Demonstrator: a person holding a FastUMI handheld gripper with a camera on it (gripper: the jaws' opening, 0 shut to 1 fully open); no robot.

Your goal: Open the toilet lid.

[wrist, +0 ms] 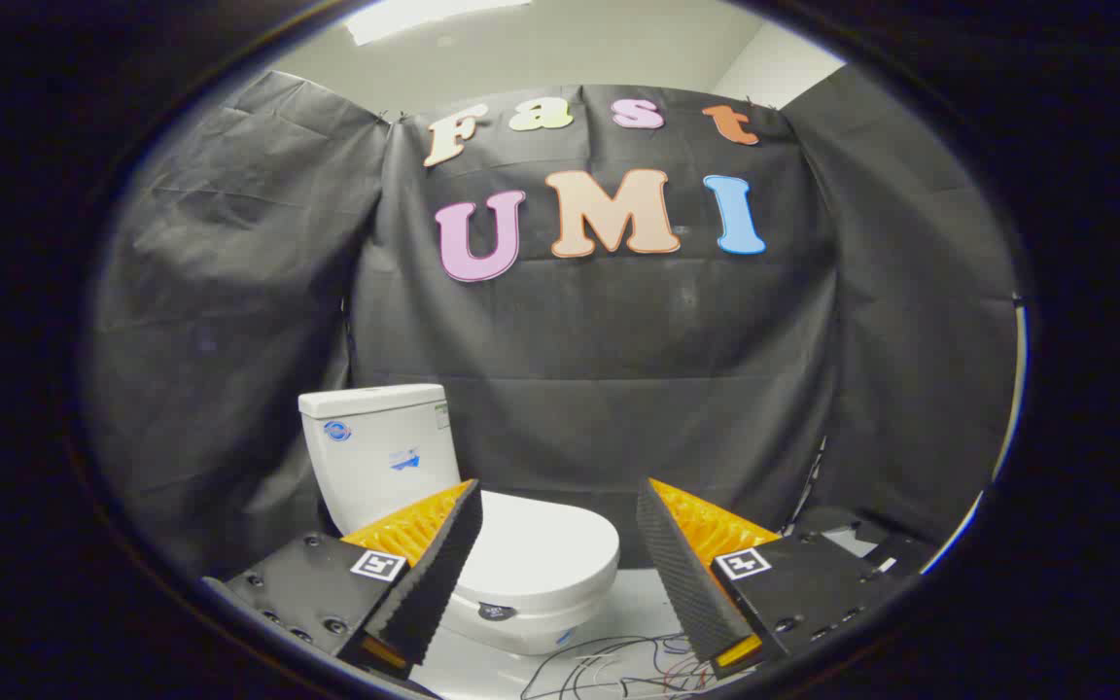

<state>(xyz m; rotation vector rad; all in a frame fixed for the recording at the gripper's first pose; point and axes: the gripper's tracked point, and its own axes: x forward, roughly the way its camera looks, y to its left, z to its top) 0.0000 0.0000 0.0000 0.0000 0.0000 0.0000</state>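
The claw hangs wide open with its 2 fingers holding nothing. Just ahead, partly behind the left finger, sits 1 glossy white ceramic toilet, its smooth white oval lid still flat down. So the task looks unstarted, with reaching, gripping and lifting left; 1 tangle of thin wires lies on the near white floor.

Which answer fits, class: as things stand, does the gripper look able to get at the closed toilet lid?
Probably yes. The gripper is open, and the toilet lid lies flat and closed just beyond its fingers, with nothing between them. The loose wires lie on the floor below the bowl, off the path.
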